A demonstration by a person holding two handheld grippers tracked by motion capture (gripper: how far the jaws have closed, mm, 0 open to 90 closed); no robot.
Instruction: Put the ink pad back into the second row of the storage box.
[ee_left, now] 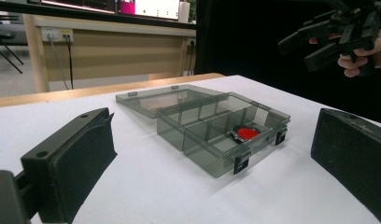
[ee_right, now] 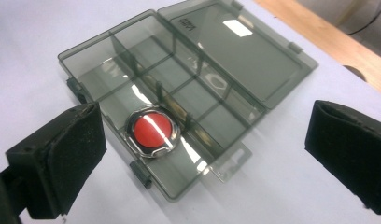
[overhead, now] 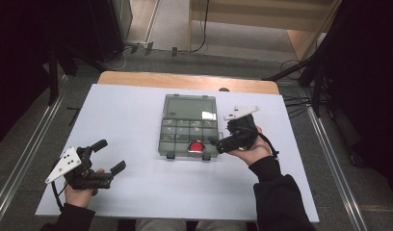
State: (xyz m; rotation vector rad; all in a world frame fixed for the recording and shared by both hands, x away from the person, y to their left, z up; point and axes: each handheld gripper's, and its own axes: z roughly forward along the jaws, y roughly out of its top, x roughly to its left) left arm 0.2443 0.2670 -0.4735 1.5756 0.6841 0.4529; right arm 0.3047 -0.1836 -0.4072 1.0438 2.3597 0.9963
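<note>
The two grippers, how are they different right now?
The right gripper hangs close beside the open grey box, near the red round thing in its front compartment; the left gripper sits far off to the side over the bare white table. The right gripper points toward the box, the left gripper points across the table toward it from a distance. Both are black, held in a hand, open and holding nothing.
</note>
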